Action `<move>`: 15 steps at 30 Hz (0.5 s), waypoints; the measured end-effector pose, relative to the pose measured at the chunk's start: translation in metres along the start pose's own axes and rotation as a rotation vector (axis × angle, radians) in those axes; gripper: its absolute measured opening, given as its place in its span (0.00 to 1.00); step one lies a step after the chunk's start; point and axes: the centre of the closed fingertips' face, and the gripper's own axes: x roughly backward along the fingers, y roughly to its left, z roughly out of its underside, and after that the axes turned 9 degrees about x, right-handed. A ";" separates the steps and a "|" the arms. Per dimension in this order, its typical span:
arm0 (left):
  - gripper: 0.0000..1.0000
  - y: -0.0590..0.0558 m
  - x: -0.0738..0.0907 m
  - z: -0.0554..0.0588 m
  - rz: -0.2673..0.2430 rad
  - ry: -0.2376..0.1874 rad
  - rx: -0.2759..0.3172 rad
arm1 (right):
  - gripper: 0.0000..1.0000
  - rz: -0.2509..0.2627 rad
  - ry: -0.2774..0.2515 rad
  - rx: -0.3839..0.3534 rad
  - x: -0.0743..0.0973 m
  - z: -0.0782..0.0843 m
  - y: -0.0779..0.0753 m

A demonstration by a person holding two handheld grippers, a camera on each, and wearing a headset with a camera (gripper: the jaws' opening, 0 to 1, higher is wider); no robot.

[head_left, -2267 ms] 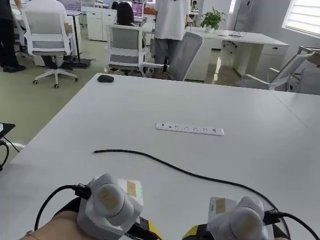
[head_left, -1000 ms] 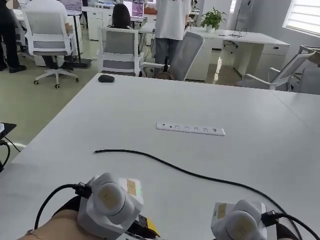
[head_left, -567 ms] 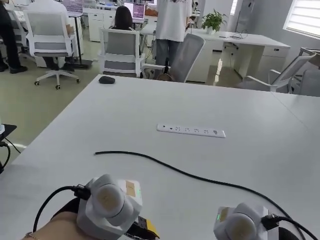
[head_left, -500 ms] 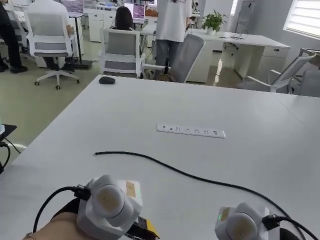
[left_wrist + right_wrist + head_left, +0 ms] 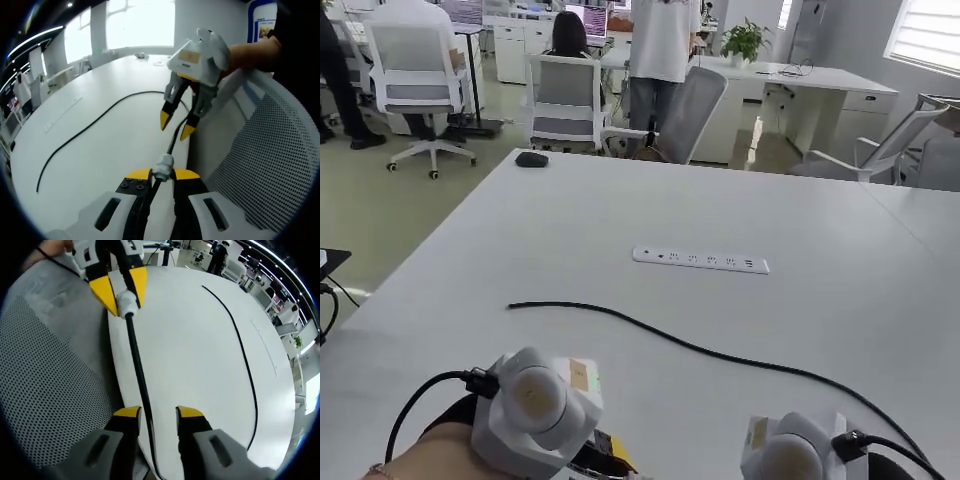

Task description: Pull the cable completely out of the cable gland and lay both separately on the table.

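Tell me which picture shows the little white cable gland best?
The left gripper view: the cable gland sits close up between the jaws of the left gripper. The right gripper view shows it smaller, farther off. In the head view it is hidden.

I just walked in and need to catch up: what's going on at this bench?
A person is working on a black cable with a hand-held tool in each hand. The left tool is shut on the white cable gland, which sits on the cable near the table's near edge. The right tool is open, with its jaws either side of the cable a little along from the gland. The rest of the cable trails across the table, short of a power strip.
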 end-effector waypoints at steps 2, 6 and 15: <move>0.17 -0.002 0.000 0.000 0.010 0.002 -0.001 | 0.37 -0.001 -0.062 0.030 0.002 -0.018 0.003; 0.17 -0.005 0.000 -0.002 0.022 -0.009 -0.008 | 0.33 -0.015 -0.200 0.065 0.007 -0.051 0.009; 0.17 -0.010 -0.001 -0.005 0.044 -0.020 -0.017 | 0.02 -0.047 -0.277 0.088 0.014 -0.067 0.017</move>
